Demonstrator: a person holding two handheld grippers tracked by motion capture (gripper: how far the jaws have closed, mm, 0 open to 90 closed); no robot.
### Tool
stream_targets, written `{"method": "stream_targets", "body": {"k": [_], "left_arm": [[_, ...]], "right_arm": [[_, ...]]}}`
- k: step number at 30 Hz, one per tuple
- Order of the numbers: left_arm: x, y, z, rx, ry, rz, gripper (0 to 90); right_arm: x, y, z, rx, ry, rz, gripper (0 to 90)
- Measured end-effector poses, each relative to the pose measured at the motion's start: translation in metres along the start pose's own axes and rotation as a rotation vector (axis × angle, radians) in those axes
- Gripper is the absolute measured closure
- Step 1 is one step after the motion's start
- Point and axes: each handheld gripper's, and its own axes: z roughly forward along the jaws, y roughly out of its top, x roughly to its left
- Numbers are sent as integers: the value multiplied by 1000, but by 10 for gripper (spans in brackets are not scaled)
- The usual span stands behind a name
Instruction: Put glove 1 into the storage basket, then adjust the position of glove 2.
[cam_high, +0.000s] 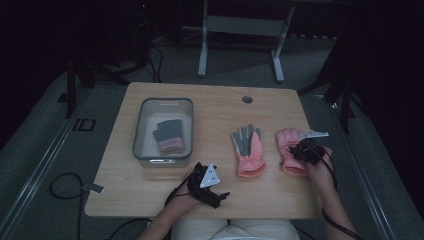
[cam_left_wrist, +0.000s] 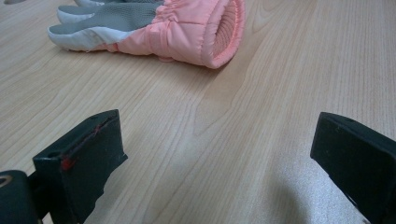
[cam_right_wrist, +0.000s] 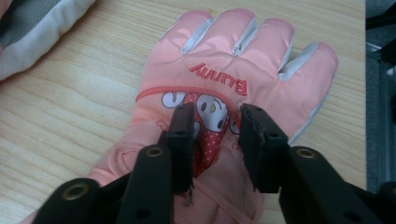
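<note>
Already one grey-and-pink glove (cam_high: 169, 135) lies in the clear plastic bin (cam_high: 141, 114); two remain on the wooden table (cam_high: 150, 185). Right gripper (cam_right_wrist: 217, 122) jaws, partly open, straddle the pink padded "Bunny" glove (cam_right_wrist: 233, 74) ungripped; left gripper (cam_left_wrist: 215, 154) gapes empty.

I see a grey plastic bin (cam_high: 141, 131) on the left part of the wooden table (cam_high: 220, 107), with a dark grey and pink glove (cam_high: 168, 135) lying inside it. A round hole (cam_high: 247, 99) sits near the table's far edge.
</note>
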Motion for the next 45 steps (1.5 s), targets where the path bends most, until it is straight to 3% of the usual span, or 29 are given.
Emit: {"method": "stream_targets", "body": {"k": [6,10,14,16,21,26,31,35,45], "left_arm": [[1,0,0,-3,-4,-15,20],[1,0,0,-5,-5,-18,20],[2,0,0,-4,-6,-27,20],[3,0,0,-3,-7,-27,20],[2,0,0,-3,-7,-26,20],[2,0,0,-4,-6,-22,20],[2,0,0,-6,-6,-23,20],[2,0,-1,-8,-6,-23,20],[2,-1,-1,-13,-10,-25,20]], "right_arm": [[-3,-2,3,-14,39,62,823],[-5,-3,0,-34,54,121,855],[-5,5,-19,-57,26,148,870],[-5,10,-34,-95,29,169,871],[5,28,-68,-161,17,169,871],[27,50,-94,-209,8,127,871],[51,69,-105,-225,15,108,871],[75,80,-105,-223,5,58,871],[118,93,-98,-212,55,14,871]]}}
